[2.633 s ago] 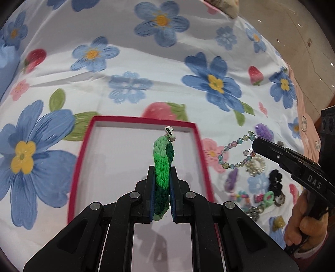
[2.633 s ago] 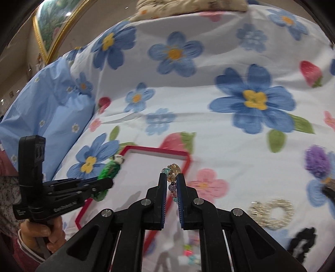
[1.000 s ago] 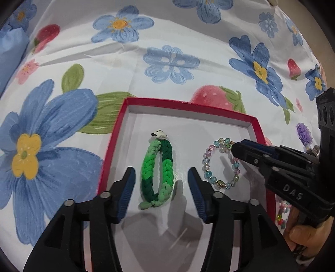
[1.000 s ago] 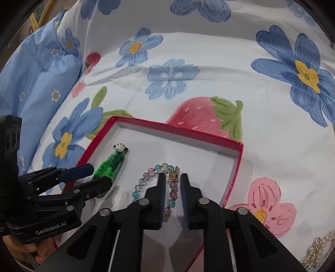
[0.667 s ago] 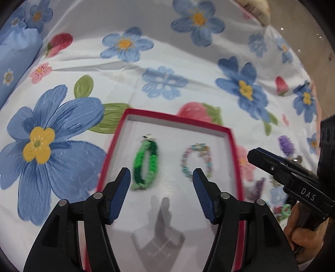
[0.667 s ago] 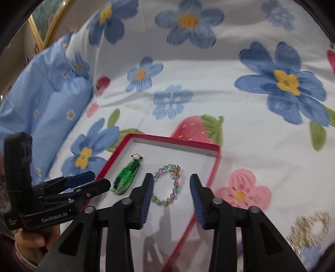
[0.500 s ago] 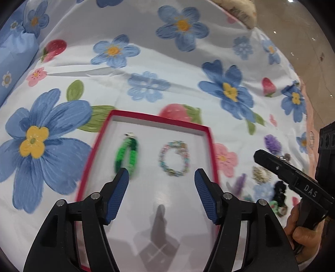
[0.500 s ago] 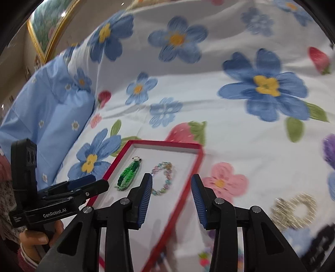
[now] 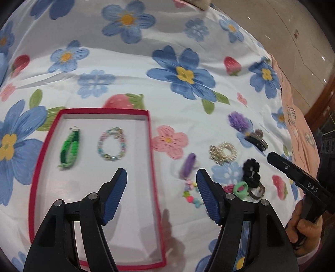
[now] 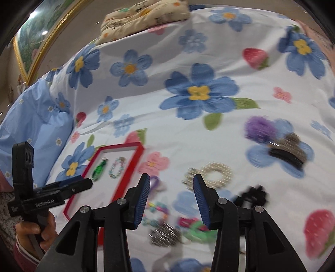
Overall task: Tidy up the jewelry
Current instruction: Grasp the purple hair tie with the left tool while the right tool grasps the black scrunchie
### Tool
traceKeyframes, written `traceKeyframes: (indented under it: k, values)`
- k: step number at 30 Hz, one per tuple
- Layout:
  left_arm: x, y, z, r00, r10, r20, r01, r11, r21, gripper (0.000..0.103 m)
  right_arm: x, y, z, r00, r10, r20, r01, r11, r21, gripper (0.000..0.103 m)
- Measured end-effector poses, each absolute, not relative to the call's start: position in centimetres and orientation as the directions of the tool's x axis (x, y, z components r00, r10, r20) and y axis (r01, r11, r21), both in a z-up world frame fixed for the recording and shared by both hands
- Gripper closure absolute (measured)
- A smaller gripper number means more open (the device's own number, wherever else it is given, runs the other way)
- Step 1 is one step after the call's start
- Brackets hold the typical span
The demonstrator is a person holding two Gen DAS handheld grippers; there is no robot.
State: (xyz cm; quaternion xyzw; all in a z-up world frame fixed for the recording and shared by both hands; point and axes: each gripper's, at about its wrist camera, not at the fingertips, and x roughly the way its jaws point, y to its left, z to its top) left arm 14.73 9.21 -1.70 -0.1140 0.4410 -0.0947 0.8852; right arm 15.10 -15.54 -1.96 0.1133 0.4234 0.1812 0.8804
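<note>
A red-rimmed box (image 9: 151, 146) lies on the floral sheet and holds a green braided bracelet (image 9: 69, 150) and a pastel bead bracelet (image 9: 112, 144) side by side. It also shows in the right wrist view (image 10: 125, 180). My left gripper (image 9: 161, 191) is open and empty, above the box's right rim. My right gripper (image 10: 171, 200) is open and empty, above the loose jewelry right of the box: a pearl ring-shaped piece (image 10: 209, 175), a purple piece (image 9: 188, 165), a black scrunchie (image 9: 251, 172), a candy-coloured bead bracelet (image 9: 191, 194).
A purple fluffy piece (image 9: 238, 122) and a dark hair clip (image 10: 285, 157) lie further right. A silver beaded piece (image 10: 164, 234) and a green ring (image 10: 199, 230) lie near my right gripper. A blue pillow (image 10: 31, 125) is at the left, a patterned cushion (image 10: 144, 14) at the back.
Both grippers let go of their bracelets in the box, opened wide, pulled back and swung right toward the loose jewelry pile.
</note>
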Motion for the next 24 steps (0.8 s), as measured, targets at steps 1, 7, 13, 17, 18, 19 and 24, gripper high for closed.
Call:
traceKeyframes:
  k: [1, 7, 13, 17, 18, 19, 24]
  values:
    - [14.7, 8.9, -1.8, 0.589, -0.271, -0.761, 0.073, 0.956, -0.284, 0.034, 14.8, -16.2, -2.1, 0.579, 0.408, -0.706, -0.212, 0.912, 0.352, 0.058]
    - [15.1, 6.8, -2.7, 0.566, -0.287, -0.773, 0.101, 0.955, -0.28, 0.035, 13.2, -20.7, -3.6, 0.584, 0.339, -0.737, -0.124, 0.935, 0.332, 0.058]
    - [15.7, 4.8, -3.5, 0.544, -0.284, -0.79, 0.134, 0.958, -0.252, 0.035, 12.7, -23.2, -5.1, 0.576, 0.295, -0.762, -0.066, 0.946, 0.317, 0.058]
    - [16.8, 4.0, -4.1, 0.534, -0.283, -0.797, 0.14, 0.959, -0.246, 0.034, 13.1, -23.8, -6.0, 0.56, 0.293, -0.775, -0.055, 0.946, 0.318, 0.057]
    - [17.2, 3.7, -4.3, 0.528, -0.284, -0.8, 0.145, 0.959, -0.244, 0.034, 13.3, -23.8, -6.3, 0.552, 0.296, -0.78, -0.056, 0.946, 0.32, 0.054]
    - [17.5, 3.4, -4.6, 0.524, -0.279, -0.805, 0.149, 0.96, -0.236, 0.034, 13.6, -23.7, -6.7, 0.545, 0.293, -0.785, -0.054, 0.947, 0.316, 0.053]
    - [19.3, 1.8, -5.7, 0.502, -0.262, -0.824, 0.176, 0.964, -0.2, 0.035, 15.0, -23.8, -8.4, 0.514, 0.27, -0.814, -0.031, 0.954, 0.297, 0.051]
